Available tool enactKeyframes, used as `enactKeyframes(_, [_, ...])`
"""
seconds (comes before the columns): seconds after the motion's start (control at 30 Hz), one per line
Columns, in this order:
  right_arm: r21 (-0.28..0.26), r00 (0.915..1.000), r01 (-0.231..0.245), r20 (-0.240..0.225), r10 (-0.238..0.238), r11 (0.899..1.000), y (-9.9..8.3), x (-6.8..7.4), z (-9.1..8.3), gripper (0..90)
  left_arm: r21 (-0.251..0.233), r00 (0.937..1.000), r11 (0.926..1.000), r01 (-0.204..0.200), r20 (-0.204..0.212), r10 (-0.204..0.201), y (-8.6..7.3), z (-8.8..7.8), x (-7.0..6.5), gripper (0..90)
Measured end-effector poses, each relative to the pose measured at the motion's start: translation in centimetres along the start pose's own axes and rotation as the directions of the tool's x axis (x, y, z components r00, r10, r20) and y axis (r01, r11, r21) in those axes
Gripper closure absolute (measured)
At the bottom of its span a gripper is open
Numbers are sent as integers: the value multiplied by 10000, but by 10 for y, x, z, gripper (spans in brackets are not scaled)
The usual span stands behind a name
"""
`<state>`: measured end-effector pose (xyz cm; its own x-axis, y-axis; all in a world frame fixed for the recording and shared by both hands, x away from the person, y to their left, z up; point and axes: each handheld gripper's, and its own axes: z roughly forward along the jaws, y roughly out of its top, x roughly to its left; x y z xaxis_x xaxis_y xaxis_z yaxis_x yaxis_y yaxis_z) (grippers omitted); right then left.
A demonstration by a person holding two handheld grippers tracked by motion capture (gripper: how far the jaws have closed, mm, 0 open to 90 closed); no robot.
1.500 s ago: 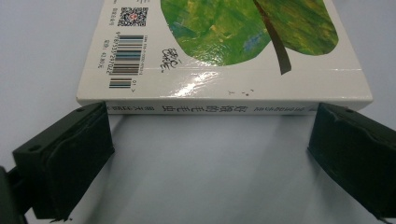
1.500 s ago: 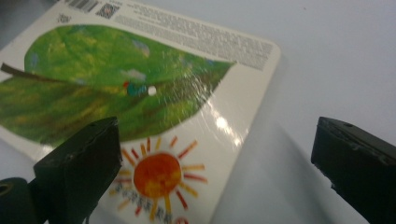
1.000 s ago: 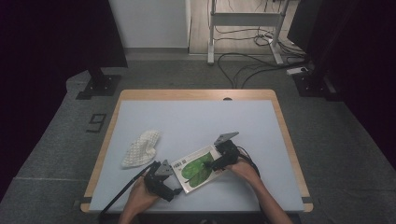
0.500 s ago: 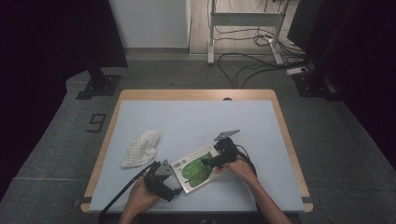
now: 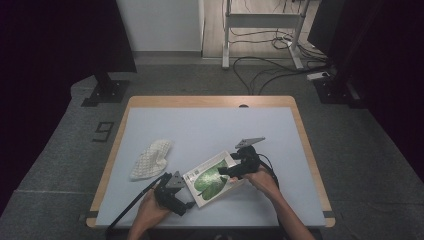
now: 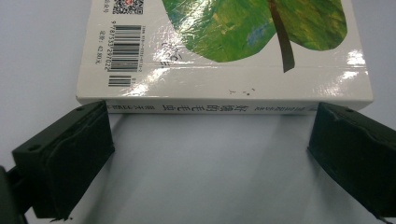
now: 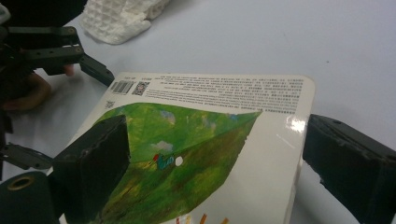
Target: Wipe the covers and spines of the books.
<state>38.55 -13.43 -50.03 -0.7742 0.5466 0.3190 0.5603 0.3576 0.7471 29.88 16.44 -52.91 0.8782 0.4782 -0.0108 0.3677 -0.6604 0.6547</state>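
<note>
A white book (image 5: 212, 178) with a large green leaf on its cover lies flat on the pale grey table (image 5: 210, 125), near the front edge where the person sits. In the high view it sits turned at an angle, between the two grippers. Compared with a second ago, the book lies in the same place and at the same angle.

The right gripper (image 5: 231, 171) reaches over the book's right side. In the right gripper view (image 7: 215, 154) its black jaws stand apart, one over the green leaf and the other past the book's white edge, with the cover between them. The jaws have just been closing a little, yet the pads do not press on the book. Since the earlier picture this gripper has shifted only slightly, staying at the book's right edge.

The left gripper (image 5: 186, 202) rests at the book's near left corner. In the left gripper view (image 6: 210, 135) its jaws stand wide apart on either side of the book's spine, just short of it, with bare table between them. It is placed as it was a second ago.

A crumpled white waffle-weave cloth (image 5: 151, 158) lies on the table to the left of the book, apart from it, unmoved. The person's hands and forearms enter from the bottom of the high view.
</note>
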Motion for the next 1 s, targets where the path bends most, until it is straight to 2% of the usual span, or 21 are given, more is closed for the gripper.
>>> enactKeyframes(0.07, [-62, 10000, -31, -29, 30, 10000, -1, 1, -2, 80, -7, 10000, 10000, 6, -1, -6, 0, 0, 0, 0])
enactKeyframes(0.1, [-54, 9998, -36, -175, 35, 10000, -1, 1, -3, 141, -11, 10000, 10000, 15, 3, -15, 0, 0, 0, 0])
enactKeyframes(0.13, [-6, 9973, -142, -726, 141, 9999, -2, 2, -4, 167, -7, 10000, 10000, 12, 5, -12, 0, 0, 0, 0])
enactKeyframes(0.17, [53, 9944, -273, -1020, 277, 9996, -3, 4, -3, 160, -10, 10000, 10000, 13, 3, -13, 0, 0, 0, 0])
enactKeyframes(0.23, [297, 9987, 190, -473, -176, 9994, -4, 10, -1, 156, -11, 10000, 10000, 14, 1, -14, 0, 0, 0, 0])
enactKeyframes(0.27, [418, 9986, 358, -402, -341, 9985, -3, 12, 0, 149, -10, 10000, 10000, 13, 2, -13, 0, 0, 0, 0])
enactKeyframes(0.4, [666, 9962, 837, -307, -818, 9943, -2, 9, -1, 162, -11, 10000, 10000, 15, 2, -15, 0, 0, 0, 0])
enactKeyframes(0.5, [968, 9893, 1453, -274, -1433, 9846, -1, 6, -3, 168, -14, 10000, 10000, 17, -5, -17, 0, 0, 0, 0])
enactKeyframes(0.53, [1044, 9858, 1656, -440, -1618, 9807, 0, 4, -4, 174, -17, 10000, 10000, 18, -7, -18, 0, 0, 0, 0])
enactKeyframes(0.73, [1122, 9770, 2036, -882, -1944, 9726, 7, -2, -10, 270, -1, 10000, 10000, -3, -21, 3, 0, 0, 0, 0])
enactKeyframes(1.0, [1488, 9718, 2237, -1093, -2088, 9632, 11, -3, -18, 396, 27, 10000, 10000, 39, -60, -38, 0, 0, -1, 0])
